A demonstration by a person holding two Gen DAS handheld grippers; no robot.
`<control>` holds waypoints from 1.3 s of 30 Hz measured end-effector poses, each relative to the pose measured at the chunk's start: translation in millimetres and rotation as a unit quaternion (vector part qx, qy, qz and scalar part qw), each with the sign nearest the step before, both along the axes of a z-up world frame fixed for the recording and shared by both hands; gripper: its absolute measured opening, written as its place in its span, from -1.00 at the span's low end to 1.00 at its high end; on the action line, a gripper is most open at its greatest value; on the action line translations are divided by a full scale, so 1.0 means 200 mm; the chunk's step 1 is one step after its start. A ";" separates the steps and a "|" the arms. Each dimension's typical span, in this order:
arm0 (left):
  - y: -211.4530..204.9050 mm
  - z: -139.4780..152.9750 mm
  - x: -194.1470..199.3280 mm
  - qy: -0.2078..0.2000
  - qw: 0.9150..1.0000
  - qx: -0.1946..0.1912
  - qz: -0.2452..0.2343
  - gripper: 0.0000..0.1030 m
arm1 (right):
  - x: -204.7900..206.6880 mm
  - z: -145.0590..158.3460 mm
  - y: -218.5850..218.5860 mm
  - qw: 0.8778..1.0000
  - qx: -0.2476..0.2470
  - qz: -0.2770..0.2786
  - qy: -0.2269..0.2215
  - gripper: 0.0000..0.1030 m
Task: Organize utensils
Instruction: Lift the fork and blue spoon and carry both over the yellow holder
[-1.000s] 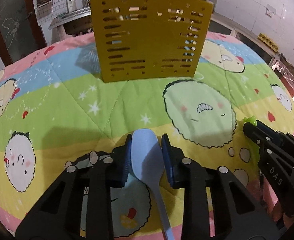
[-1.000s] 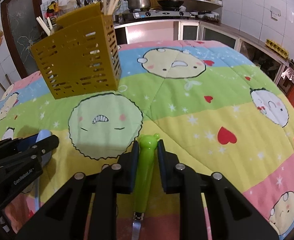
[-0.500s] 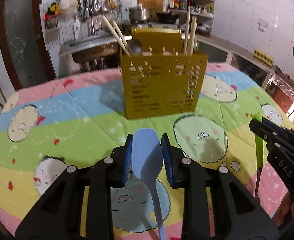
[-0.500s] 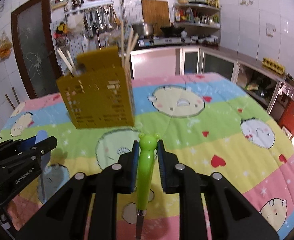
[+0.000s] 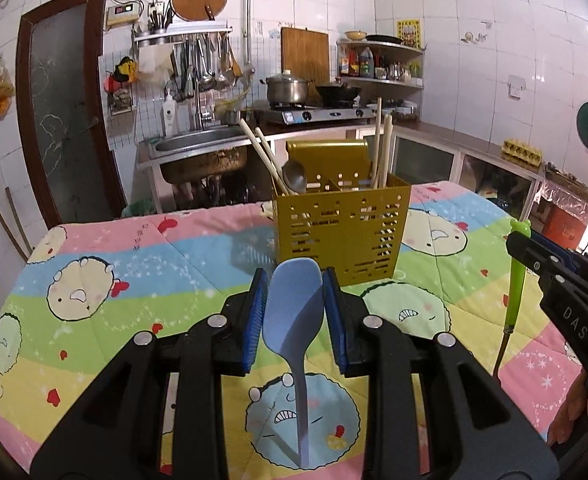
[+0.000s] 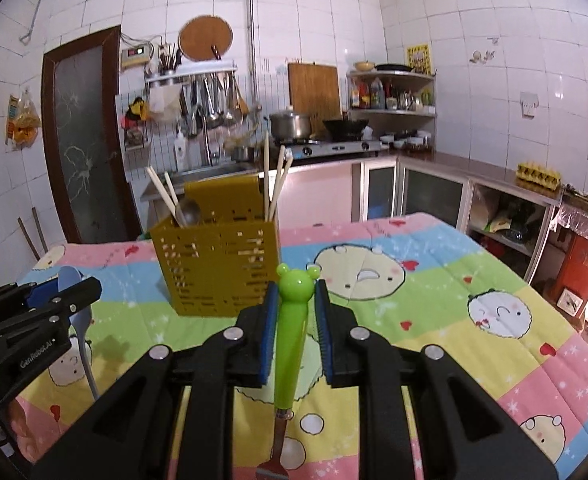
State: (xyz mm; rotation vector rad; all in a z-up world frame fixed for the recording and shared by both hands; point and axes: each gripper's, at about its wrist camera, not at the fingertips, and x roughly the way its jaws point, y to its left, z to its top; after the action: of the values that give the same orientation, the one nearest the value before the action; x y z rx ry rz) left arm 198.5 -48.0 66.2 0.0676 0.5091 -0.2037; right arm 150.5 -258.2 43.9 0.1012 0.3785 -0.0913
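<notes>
Gripping a pale-blue plastic spoon (image 5: 292, 304) bowl-up, the left gripper (image 5: 292, 300) is clamped; the right gripper (image 6: 294, 316) pinches a green frog-handled fork (image 6: 292, 320), likely destined for the mustard slotted caddy (image 5: 340, 236).

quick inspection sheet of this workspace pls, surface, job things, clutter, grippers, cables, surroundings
surface: table under a cartoon-print quilted cloth.
job's things: mustard-yellow slotted plastic utensil caddy upright, holding wooden chopsticks and a metal spoon; light blue plastic spoon; green frog-handled fork.
clutter: nothing seen.
grippers: left gripper shut on the blue spoon's bowl; right gripper shut on the fork's handle.
cables: nothing seen.
surroundings: steel sink, gas stove, hanging utensils.
</notes>
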 end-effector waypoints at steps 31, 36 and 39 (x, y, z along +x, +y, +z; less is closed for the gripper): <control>0.05 0.16 0.18 -0.023 1.000 -0.018 -0.009 -0.96 | 0.18 0.11 0.03 1.000 -0.014 0.023 -0.012 -0.64; 0.03 0.21 0.17 -0.021 1.000 -0.011 -0.016 -0.96 | 0.19 0.14 0.03 0.999 -0.016 0.030 -0.006 -0.64; 0.02 0.24 0.18 -0.023 1.000 -0.005 -0.019 -0.96 | 0.19 0.16 0.03 0.999 -0.012 0.033 -0.002 -0.64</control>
State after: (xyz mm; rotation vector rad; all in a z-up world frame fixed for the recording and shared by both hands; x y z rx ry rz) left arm 233.8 -44.4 113.5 0.0720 0.4607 -0.2416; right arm 188.8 -253.1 75.2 0.0651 0.3764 -0.0303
